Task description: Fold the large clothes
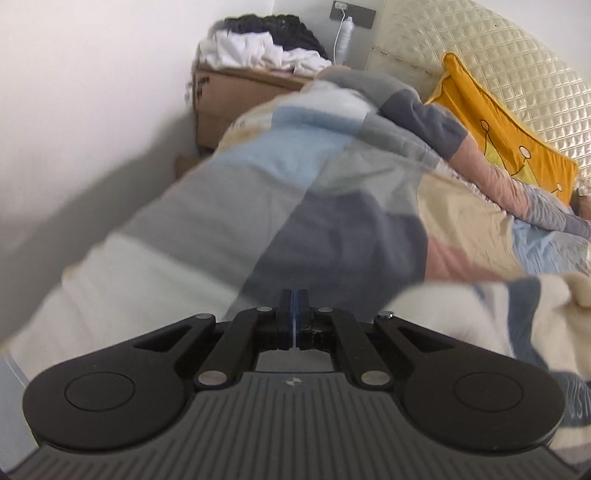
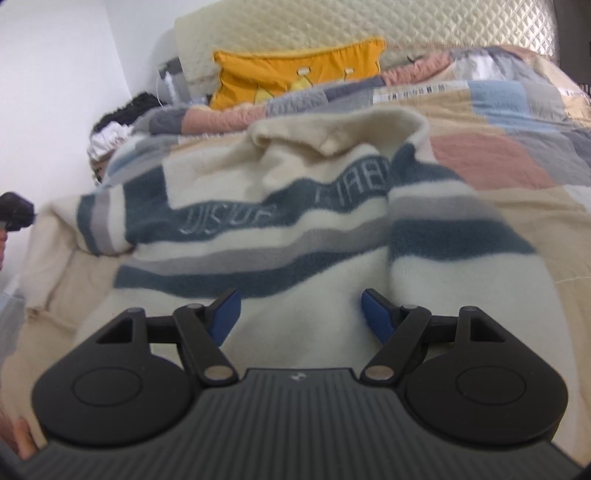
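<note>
A cream fleece sweater (image 2: 295, 236) with blue and grey stripes and lettering lies spread on the bed, collar toward the pillow. My right gripper (image 2: 300, 314) is open just above its lower body, blue pads (image 2: 227, 312) apart. A sleeve lies folded over the body at the right. My left gripper (image 1: 294, 295) is shut with nothing visible between its pads, over the left side of the bed. An edge of the sweater (image 1: 480, 317) shows to its right. The left gripper also shows at the far left in the right wrist view (image 2: 14, 212).
The bed carries a patchwork quilt (image 1: 258, 199) in blue, grey, pink and beige. A yellow pillow (image 2: 295, 74) leans on the quilted headboard (image 2: 369, 26). A wooden nightstand (image 1: 229, 99) with piled clothes stands by the white wall (image 1: 92, 92) on the left.
</note>
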`<state>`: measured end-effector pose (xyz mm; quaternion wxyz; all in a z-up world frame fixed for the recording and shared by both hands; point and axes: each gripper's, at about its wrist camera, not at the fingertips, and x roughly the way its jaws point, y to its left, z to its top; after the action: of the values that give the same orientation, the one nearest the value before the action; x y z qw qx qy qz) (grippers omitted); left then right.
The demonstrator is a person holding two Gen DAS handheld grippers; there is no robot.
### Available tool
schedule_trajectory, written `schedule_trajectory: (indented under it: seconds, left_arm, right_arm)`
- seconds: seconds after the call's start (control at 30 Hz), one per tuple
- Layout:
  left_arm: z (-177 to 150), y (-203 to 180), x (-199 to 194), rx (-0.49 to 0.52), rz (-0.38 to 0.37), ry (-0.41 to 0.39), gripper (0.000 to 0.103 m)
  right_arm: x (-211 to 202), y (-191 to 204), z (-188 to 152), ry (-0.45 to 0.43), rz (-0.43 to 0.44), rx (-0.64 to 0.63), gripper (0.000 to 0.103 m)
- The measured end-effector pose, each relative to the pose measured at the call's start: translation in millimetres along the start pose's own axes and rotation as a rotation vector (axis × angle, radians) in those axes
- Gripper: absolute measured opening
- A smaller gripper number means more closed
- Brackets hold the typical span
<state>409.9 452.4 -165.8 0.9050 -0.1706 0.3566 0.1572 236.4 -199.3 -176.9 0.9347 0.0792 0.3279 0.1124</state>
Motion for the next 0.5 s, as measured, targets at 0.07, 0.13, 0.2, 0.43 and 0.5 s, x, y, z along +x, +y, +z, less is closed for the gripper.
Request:
schedule_trajectory:
  seconds: [0.07,0.13,0.2,0.43,0.5]
  left_arm:
    - [-10.6,10.2,-3.6,-0.008,-0.013,0.016,0.001]
    - [-17.8,16.6,-15.8,0.028,-0.014,0.022,0.001]
    - [-23.6,24.3,-34.3,0.028,-0.04,0.015,0.001]
    - [-81.7,31.6,-93.4,-0.073,-0.196,0.07,0.061]
    - [-104.3,23.8,-100.3,-0.078,-0.252,0.095,0.062]
  right_arm:
    - [7.6,1.7,0.1,0.019,-0.011,-0.003,0.078]
    - [11.3,4.5,1.2,0.018,-0.014,-0.019,0.081]
    - [13.1,7.5,1.3,0.019,-0.022,-0.034,0.081]
    - [3.9,5.4,1.3,0.005,-0.006,-0.021,0.08]
    - [0.2,4.7,0.6,-0.005,0.006,-0.016,0.08]
